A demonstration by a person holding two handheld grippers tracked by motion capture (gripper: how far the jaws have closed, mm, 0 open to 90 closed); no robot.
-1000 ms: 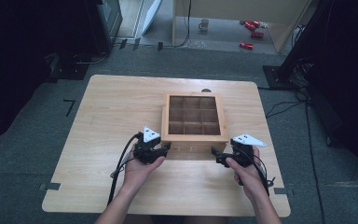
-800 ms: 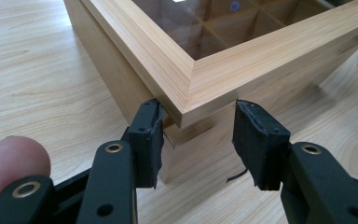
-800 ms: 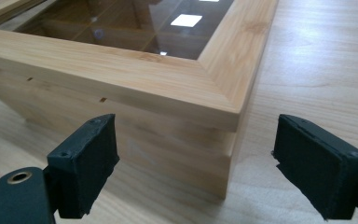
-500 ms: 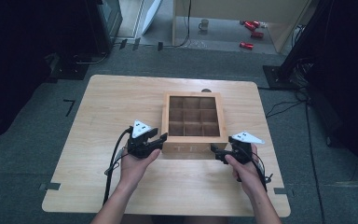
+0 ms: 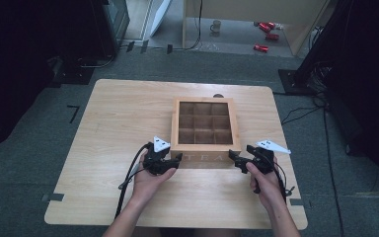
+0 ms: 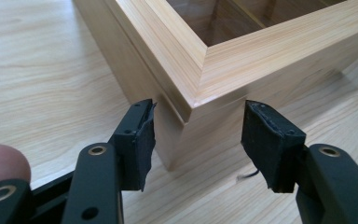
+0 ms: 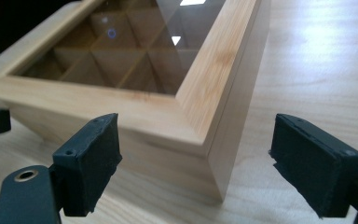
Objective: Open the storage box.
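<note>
Two grippers sit at the near corners of a wooden tea box (image 5: 203, 129) on the bench (image 5: 118, 118).

High view: box stands right of the bench's centre, closer to the far edge than the near one, its front face lettered TEA toward the near edge. Glass-topped lid is down; a three-by-three grid of compartments shows through it. Left gripper (image 5: 177, 159) is at the box's near-left corner, right gripper (image 5: 233, 157) at the near-right corner, each in a hand coming up from the near edge. Contact with the wood is too small to judge from here. Cable trails from the left gripper back toward the near edge.

Left gripper view: left gripper (image 6: 198, 137) has its jaws apart, having just been opening, and they straddle the box corner (image 6: 191, 100). Both pads stand clear of the wood, one on each side of the vertical edge. Lid seam runs just below the top frame. A fingertip shows at bottom left.

Right gripper view: right gripper (image 7: 193, 161) has its jaws wide apart around the other near corner (image 7: 214, 140). Left pad sits in front of the front face, probably not touching; right pad is well off the side face, over bare bench. Nothing is clamped.
</note>
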